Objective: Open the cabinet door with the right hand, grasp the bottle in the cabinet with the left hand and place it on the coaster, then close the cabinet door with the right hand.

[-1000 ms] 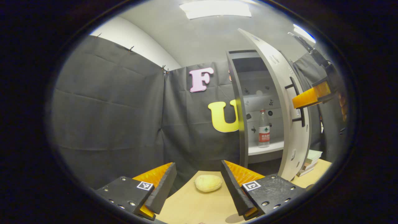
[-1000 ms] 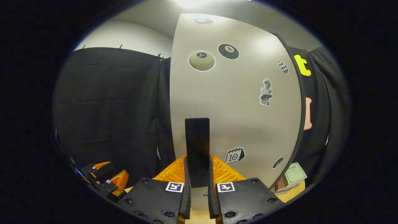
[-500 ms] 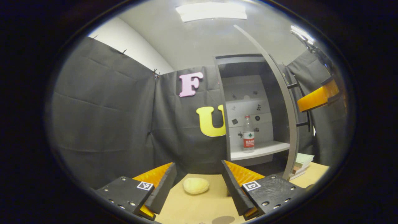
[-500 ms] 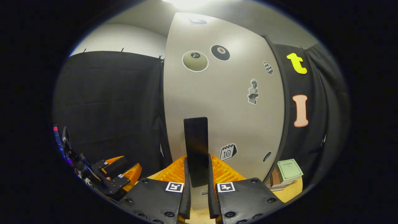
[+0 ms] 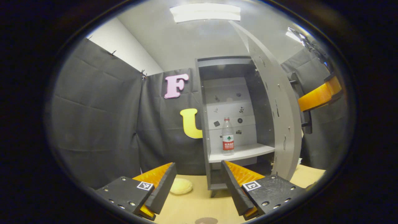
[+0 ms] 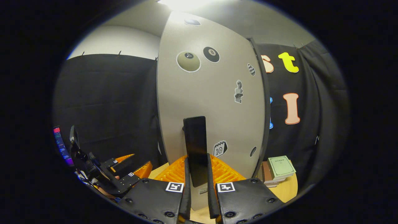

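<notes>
A clear bottle (image 5: 228,136) with a red label stands upright on the shelf (image 5: 248,151) inside the grey cabinet. The cabinet door (image 5: 276,102) stands swung wide open. In the left gripper view my left gripper (image 5: 197,174) hangs open and empty above the table, short of the cabinet, with the bottle straight ahead. In the right gripper view my right gripper (image 6: 196,161) is shut on the black door handle (image 6: 195,146) of the sticker-covered door (image 6: 211,102). A dark round disc (image 5: 206,220), possibly the coaster, peeks in at the bottom edge.
A pale yellow lumpy object (image 5: 181,186) lies on the wooden table (image 5: 192,205) left of the cabinet foot. A stack of books (image 6: 278,169) sits on the table beyond the door. My left gripper (image 6: 127,171) and the hand holding it are at lower left.
The right gripper has pulled the door further open by its handle. The cabinet interior and bottle have shifted toward the centre of the left gripper view.
</notes>
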A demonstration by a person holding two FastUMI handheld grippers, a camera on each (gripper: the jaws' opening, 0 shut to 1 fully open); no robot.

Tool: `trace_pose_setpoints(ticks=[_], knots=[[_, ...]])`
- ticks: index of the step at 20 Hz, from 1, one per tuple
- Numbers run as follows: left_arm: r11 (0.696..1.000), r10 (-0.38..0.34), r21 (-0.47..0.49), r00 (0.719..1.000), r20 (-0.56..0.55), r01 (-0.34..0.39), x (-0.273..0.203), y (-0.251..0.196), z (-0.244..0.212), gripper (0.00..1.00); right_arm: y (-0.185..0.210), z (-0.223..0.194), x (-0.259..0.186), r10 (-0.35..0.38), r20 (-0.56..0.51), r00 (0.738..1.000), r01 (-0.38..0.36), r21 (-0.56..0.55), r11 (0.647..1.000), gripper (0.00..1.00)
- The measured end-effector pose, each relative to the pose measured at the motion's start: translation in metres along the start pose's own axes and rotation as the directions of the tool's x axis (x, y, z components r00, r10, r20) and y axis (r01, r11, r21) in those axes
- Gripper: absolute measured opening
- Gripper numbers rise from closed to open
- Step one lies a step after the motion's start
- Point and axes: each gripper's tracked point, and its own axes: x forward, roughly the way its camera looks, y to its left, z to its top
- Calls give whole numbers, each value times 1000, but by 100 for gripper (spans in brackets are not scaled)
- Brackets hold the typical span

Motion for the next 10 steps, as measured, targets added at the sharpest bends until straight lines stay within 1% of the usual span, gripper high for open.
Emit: trace_pose_setpoints(ticks=[2, 4, 6, 7, 8, 9, 10], knots=[[1000, -15, 1, 1000, 3, 15, -3, -11, 3, 86, -3, -1, -3, -6, 1, 1000, 6, 7, 1000, 25], [1000, -27, 2, 1000, 6, 27, -6, -22, 4, 89, -5, -1, -6, -13, 2, 1000, 13, 11, 1000, 24], [999, -40, -2, 999, 6, 40, -9, -29, 6, 88, -7, -3, -8, -25, -5, 1000, 25, 5, 1000, 24], [999, -45, -3, 999, 6, 45, -10, -36, 5, 88, -9, -6, -10, -34, -15, 999, 34, -2, 999, 21], [999, -50, -5, 999, 6, 50, -13, -41, 6, 88, -11, -9, -12, -47, -26, 999, 47, -8, 999, 24], [998, -55, -5, 998, 7, 55, -14, -45, 6, 89, -13, -9, -15, -62, -29, 998, 62, -11, 998, 21], [998, -59, -4, 998, 8, 59, -16, -49, 8, 89, -16, -10, -13, -76, -26, 997, 76, -9, 997, 24]])
